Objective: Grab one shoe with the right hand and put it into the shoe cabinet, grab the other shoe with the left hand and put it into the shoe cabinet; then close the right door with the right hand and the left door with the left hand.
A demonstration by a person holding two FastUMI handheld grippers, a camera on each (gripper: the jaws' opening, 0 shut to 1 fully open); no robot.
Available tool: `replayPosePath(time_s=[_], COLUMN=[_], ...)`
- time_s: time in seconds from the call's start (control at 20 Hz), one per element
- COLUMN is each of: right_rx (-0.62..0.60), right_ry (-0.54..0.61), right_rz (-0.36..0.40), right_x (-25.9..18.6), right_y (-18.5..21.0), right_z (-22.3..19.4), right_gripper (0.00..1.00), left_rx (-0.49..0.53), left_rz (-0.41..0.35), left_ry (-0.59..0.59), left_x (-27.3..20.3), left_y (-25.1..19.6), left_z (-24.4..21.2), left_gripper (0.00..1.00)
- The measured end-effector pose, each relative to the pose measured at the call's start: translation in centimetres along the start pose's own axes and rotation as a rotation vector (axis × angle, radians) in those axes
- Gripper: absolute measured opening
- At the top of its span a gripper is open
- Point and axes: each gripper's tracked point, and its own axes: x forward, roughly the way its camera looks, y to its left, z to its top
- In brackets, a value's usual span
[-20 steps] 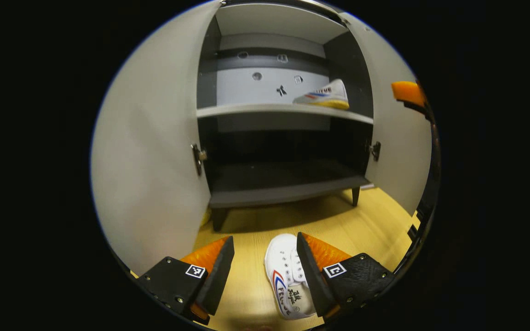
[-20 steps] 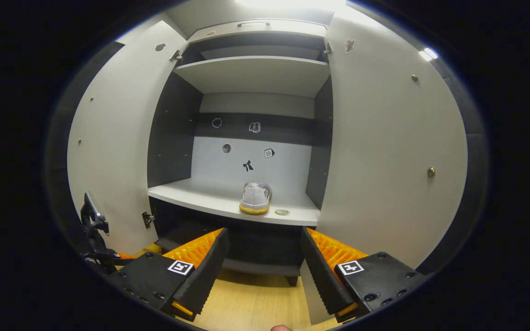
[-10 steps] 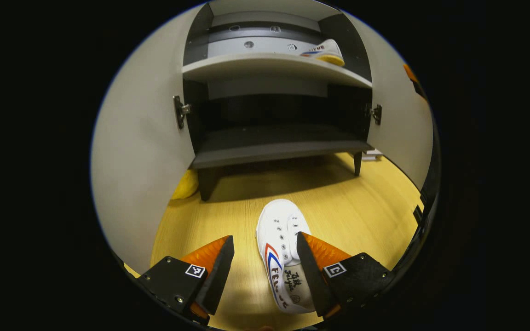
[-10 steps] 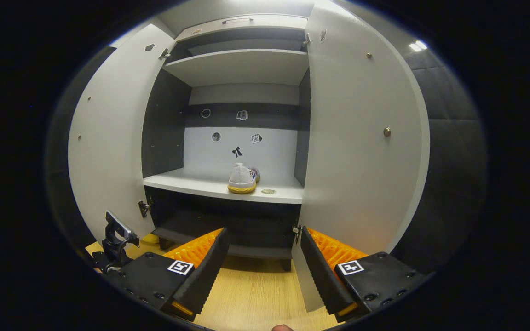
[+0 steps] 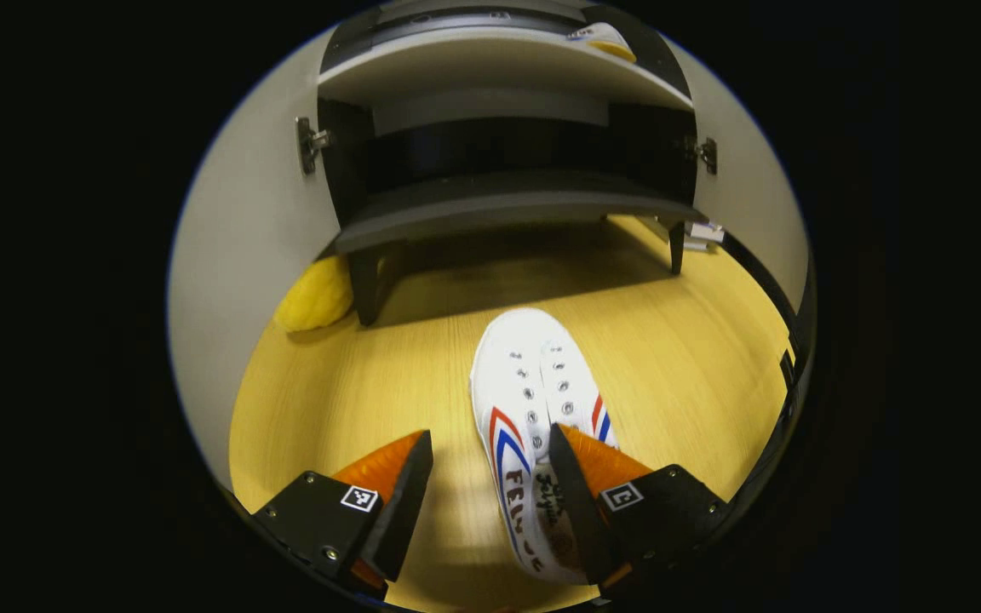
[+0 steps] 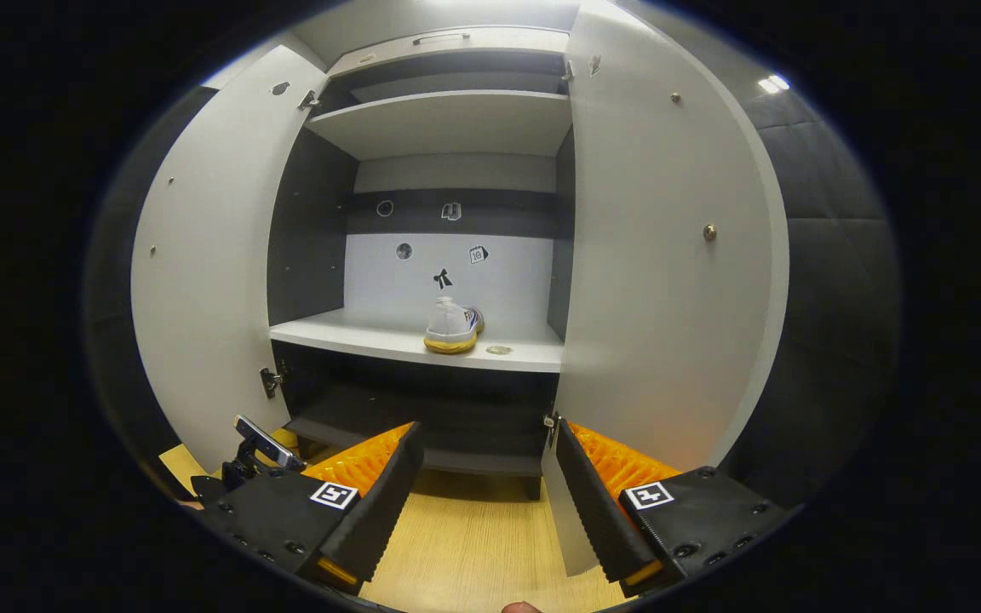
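Left gripper (image 5: 490, 494) has lowered; shoe (image 5: 533, 426) between fingers (image 5: 580, 502)

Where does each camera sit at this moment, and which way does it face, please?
Left gripper view: rides the left gripper, low, tilted down at the floor shoe before the cabinet base.
Right gripper view: rides the right gripper, higher, facing the open cabinet level.
Shared: the shelved shoe and both open doors.

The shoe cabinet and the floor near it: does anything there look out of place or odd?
One thing: a yellow object lies on the floor beside the shoe cabinet's front left leg, half behind the open left door; what it is cannot be told. A small round item also lies on the shelf next to the stored shoe.
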Motion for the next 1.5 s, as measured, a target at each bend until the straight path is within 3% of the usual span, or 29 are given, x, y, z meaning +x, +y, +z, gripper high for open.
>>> replayPosePath(time_s=[0.25,0.45,0.55,0.6,0.65,0.7,0.8,1.15,1.5], right_rx=[-0.007,-0.019,-0.026,-0.034,-0.038,-0.036,-0.028,-0.028,-0.025], right_ry=[0.014,0.016,0.006,0.003,0.001,0.001,0.006,-0.001,-0.007], right_rz=[0.039,0.06,0.082,0.084,0.082,0.084,0.088,0.08,0.086], right_x=[0.0,-0.2,-0.4,-0.5,-0.6,-0.7,-0.7,-0.9,-1.3], right_y=[1.1,1.8,2.4,2.4,2.3,2.3,2.4,1.8,2.0], right_z=[-0.5,-0.6,-0.4,-0.3,-0.3,-0.4,-0.5,-0.1,0.0], right_gripper=[0.98,0.98,0.98,0.98,0.98,0.98,0.98,0.98,0.98], left_rx=[-0.094,-0.065,-0.07,-0.074,-0.119,-0.144,-0.157,-0.175,-0.171], left_rz=[-0.073,-0.069,-0.056,-0.023,-0.026,-0.026,-0.036,-0.021,-0.013], left_ry=[0.031,0.043,0.062,0.039,0.031,0.025,0.011,-0.073,-0.202], left_x=[0.2,0.1,0.4,0.2,0.4,0.2,0.1,-1.9,-7.3], left_y=[-1.0,-1.6,-1.7,-0.8,-0.7,-0.6,-0.5,0.7,2.8], left_z=[-0.9,-0.8,-0.7,0.0,-0.1,0.0,0.1,3.2,8.2], left_gripper=[0.77,0.38,0.38,0.29,0.29,0.05,0.0,0.0,0.0])
